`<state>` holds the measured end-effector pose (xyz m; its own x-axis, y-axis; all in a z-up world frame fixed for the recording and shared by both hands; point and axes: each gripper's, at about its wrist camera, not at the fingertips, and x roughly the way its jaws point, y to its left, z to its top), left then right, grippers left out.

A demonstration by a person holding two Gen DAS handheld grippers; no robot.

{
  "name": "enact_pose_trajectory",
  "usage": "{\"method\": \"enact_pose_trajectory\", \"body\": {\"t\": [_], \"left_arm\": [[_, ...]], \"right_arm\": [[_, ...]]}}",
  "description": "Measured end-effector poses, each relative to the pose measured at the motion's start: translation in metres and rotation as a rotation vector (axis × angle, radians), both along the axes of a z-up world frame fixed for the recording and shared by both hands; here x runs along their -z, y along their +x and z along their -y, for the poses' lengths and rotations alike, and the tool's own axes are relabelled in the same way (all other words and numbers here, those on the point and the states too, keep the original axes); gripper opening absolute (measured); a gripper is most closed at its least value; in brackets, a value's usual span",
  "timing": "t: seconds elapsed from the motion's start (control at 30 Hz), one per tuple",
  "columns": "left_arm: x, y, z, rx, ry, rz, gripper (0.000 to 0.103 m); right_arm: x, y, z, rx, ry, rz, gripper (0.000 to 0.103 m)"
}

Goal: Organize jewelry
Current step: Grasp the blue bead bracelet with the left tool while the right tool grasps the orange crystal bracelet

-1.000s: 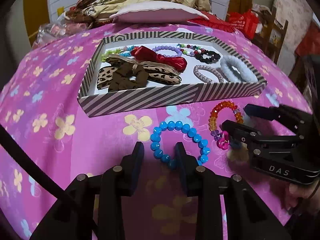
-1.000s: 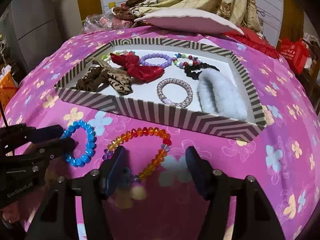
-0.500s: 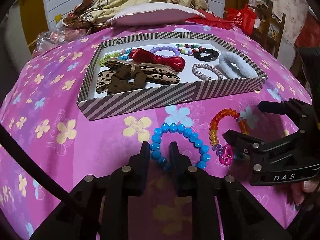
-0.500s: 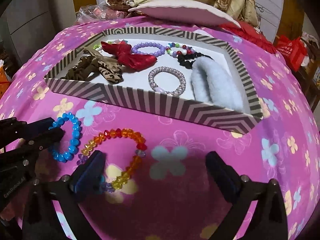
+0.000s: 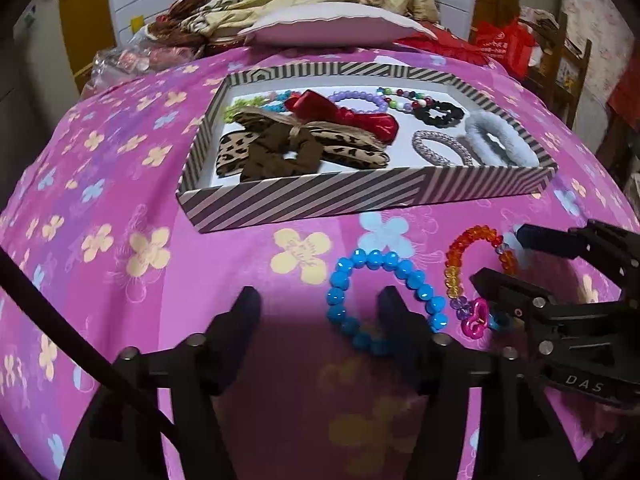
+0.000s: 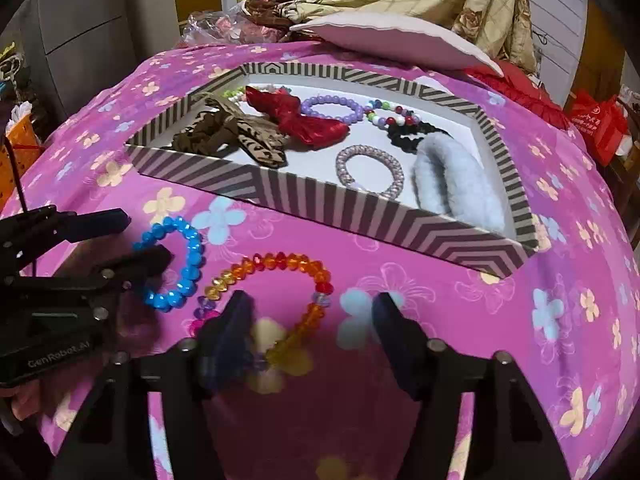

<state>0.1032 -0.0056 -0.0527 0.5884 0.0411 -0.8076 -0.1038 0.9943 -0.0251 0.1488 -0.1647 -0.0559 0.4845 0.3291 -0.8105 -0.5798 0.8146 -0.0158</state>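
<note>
Left claw (image 5: 316,304) was pinched on the blue bracelet (image 5: 384,300) a moment ago; now opening, released, right finger inside the loop. Right claw (image 6: 312,312) closing astride the amber bracelet (image 6: 276,280), not yet gripping. Both bracelets lie on the bed's pink cover, short of the striped tray (image 5: 304,196). Left needs a regrasp.

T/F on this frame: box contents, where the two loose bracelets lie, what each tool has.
1. The blue faceted-bead bracelet lies on the pink floral cloth, outside the striped cardboard box. True.
2. The orange-and-yellow crystal bracelet is in the box. False: it lies on the cloth in front of the box.
3. A red satin bow lies inside the box. True.
4. The left tool grips the blue bracelet. False: its jaws are opening, pads off the beads.
5. The fluffy pale-grey scrunchie lies on the cloth. False: it is in the box.
</note>
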Motion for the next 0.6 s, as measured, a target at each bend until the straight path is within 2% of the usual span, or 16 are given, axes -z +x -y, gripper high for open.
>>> {"method": "enact_pose_trajectory", "body": {"t": [0.03, 0.1, 0.13, 0.17, 0.2, 0.27, 0.3, 0.37, 0.4, 0.43, 0.5, 0.6], "left_arm": [[0.000, 0.000, 0.000, 0.002, 0.002, -0.001, 0.046], [0.000, 0.000, 0.001, 0.003, 0.004, 0.000, 0.047], [0.000, 0.000, 0.001, 0.003, 0.003, -0.001, 0.047], [0.000, 0.000, 0.001, 0.003, 0.003, -0.003, 0.047], [0.000, 0.000, 0.001, 0.003, 0.003, -0.002, 0.047], [0.000, 0.000, 0.002, 0.006, 0.008, 0.000, 0.046], [0.000, 0.000, 0.002, 0.012, 0.007, 0.001, 0.042], [-0.002, -0.001, 0.007, 0.041, 0.009, 0.010, 0.023], [-0.003, -0.002, 0.011, 0.059, 0.011, 0.013, 0.006], [-0.003, -0.003, 0.014, 0.074, 0.014, 0.014, 0.000], [-0.004, -0.003, 0.014, 0.079, 0.012, 0.013, 0.000], [-0.006, -0.002, 0.000, 0.057, -0.095, 0.016, 0.000]], "right_arm": [[-0.001, 0.001, 0.002, 0.005, 0.004, 0.000, 0.054], [-0.002, 0.003, 0.005, 0.014, 0.009, 0.006, 0.031], [-0.002, 0.003, 0.007, 0.012, 0.008, 0.011, 0.026], [-0.002, 0.003, 0.008, 0.009, 0.002, 0.020, 0.016], [-0.002, 0.003, 0.008, 0.009, -0.008, 0.031, 0.013], [-0.002, 0.004, 0.009, 0.008, -0.011, 0.035, 0.010], [-0.003, 0.003, 0.009, 0.009, -0.013, 0.037, 0.010], [-0.004, 0.004, 0.011, 0.021, -0.007, 0.033, 0.010], [-0.005, 0.005, 0.012, 0.029, 0.009, 0.027, 0.010], [-0.007, 0.007, 0.016, 0.036, 0.036, 0.022, 0.010], [-0.018, 0.006, 0.024, 0.039, 0.109, 0.027, 0.010], [-0.033, 0.002, 0.034, 0.025, 0.205, 0.042, 0.010]]}}
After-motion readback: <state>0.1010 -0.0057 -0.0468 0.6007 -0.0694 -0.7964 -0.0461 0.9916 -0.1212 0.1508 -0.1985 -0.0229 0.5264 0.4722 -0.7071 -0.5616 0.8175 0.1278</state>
